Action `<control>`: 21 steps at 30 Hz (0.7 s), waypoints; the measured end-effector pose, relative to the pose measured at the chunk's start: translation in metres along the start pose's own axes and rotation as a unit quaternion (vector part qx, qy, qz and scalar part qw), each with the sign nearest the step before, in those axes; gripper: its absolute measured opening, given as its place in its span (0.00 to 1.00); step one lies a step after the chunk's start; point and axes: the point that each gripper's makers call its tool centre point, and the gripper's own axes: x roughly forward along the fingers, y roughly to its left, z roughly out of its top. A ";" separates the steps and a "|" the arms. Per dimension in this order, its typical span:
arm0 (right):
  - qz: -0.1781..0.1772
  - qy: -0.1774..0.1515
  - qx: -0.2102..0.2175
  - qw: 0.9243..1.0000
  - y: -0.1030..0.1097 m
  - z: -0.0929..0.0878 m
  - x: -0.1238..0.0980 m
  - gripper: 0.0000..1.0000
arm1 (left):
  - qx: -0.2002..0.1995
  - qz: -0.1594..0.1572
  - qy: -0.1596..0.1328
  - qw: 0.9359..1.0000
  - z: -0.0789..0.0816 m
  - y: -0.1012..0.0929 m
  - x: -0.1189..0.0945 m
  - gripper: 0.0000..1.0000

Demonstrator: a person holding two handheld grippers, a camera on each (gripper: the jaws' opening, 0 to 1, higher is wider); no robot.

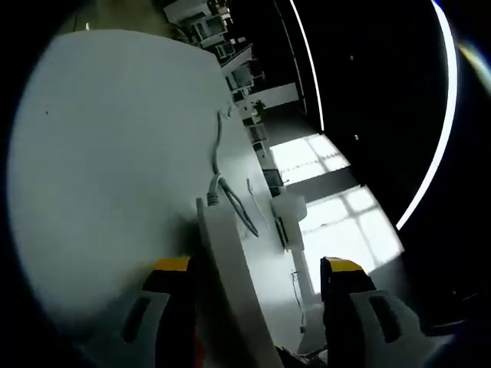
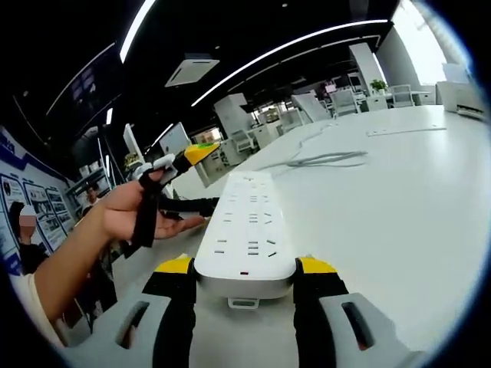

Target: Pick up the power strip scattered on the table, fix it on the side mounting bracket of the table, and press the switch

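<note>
Power strip is clamped at its near end by right claw, riding just above the desk. Left claw straddles it, contact probably not made. Pickup done; next carry it to the side bracket and align.

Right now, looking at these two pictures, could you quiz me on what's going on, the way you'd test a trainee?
1. True or false: the right hand-held gripper has its jaws on either side of the white power strip.
2. Multiple choice: the grey cable on the white table lies (A) coiled on top of the strip, (B) beyond the strip's far end, (C) in the person's hand.
3. Fill in: the tips of both grippers' jaws are coloured ____.

Key: 1 true; 2 B; 3 yellow.
</note>
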 end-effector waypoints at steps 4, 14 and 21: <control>0.001 0.001 0.000 1.000 0.000 0.000 0.000 0.46 | -0.006 0.000 -0.001 1.000 -0.008 -0.002 0.003 0.68; 0.003 0.001 -0.001 1.000 0.000 0.000 -0.001 0.46 | -0.023 0.003 -0.005 1.000 -0.008 -0.001 0.009 0.66; 0.003 0.002 -0.003 1.000 0.000 0.000 0.000 0.45 | -0.028 0.005 0.000 1.000 -0.012 -0.002 0.016 0.66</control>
